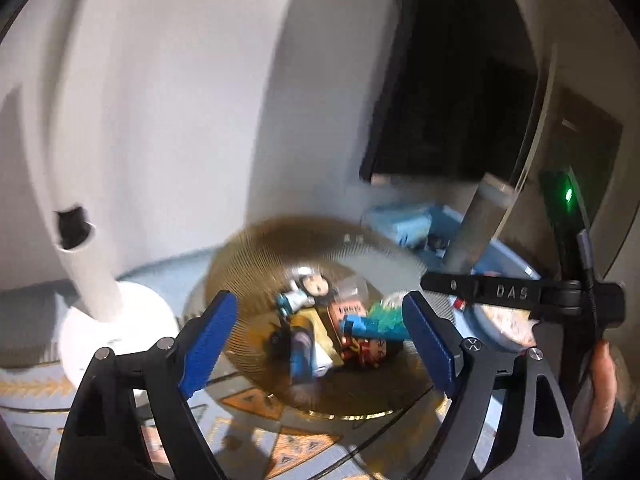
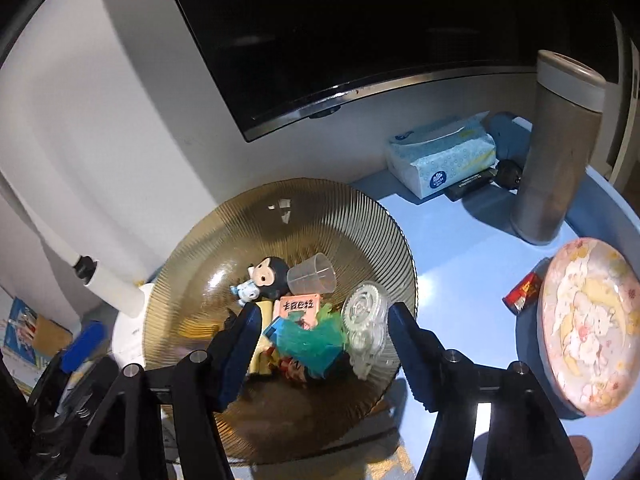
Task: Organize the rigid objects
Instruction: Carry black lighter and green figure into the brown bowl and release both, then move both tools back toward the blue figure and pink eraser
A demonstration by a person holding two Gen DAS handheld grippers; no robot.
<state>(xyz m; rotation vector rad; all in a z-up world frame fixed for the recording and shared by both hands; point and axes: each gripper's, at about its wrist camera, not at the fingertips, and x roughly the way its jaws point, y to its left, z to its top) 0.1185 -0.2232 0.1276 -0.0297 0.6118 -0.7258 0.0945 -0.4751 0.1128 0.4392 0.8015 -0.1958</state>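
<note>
A ribbed amber glass plate (image 2: 320, 208) holds several small objects: a monkey figure (image 2: 266, 276), a clear cup (image 2: 314, 278), an orange card (image 2: 298, 306), a teal toy (image 2: 312, 340) and a clear plastic gear piece (image 2: 366, 322). My right gripper (image 2: 320, 344) is open and empty, its jaws hovering over the pile. In the left wrist view the same plate (image 1: 248, 256) and pile (image 1: 332, 328) lie ahead, blurred. My left gripper (image 1: 320, 340) is open and empty above it. The right gripper's body (image 1: 520, 294) shows at the right.
A blue tray (image 2: 460, 240) carries a tissue pack (image 2: 444, 156), a tall steel tumbler (image 2: 556, 160), a round pink tin (image 2: 588, 332) and a red packet (image 2: 524, 292). A white lamp stand (image 1: 100, 272) stands left of the plate. A dark screen (image 2: 340, 32) hangs behind.
</note>
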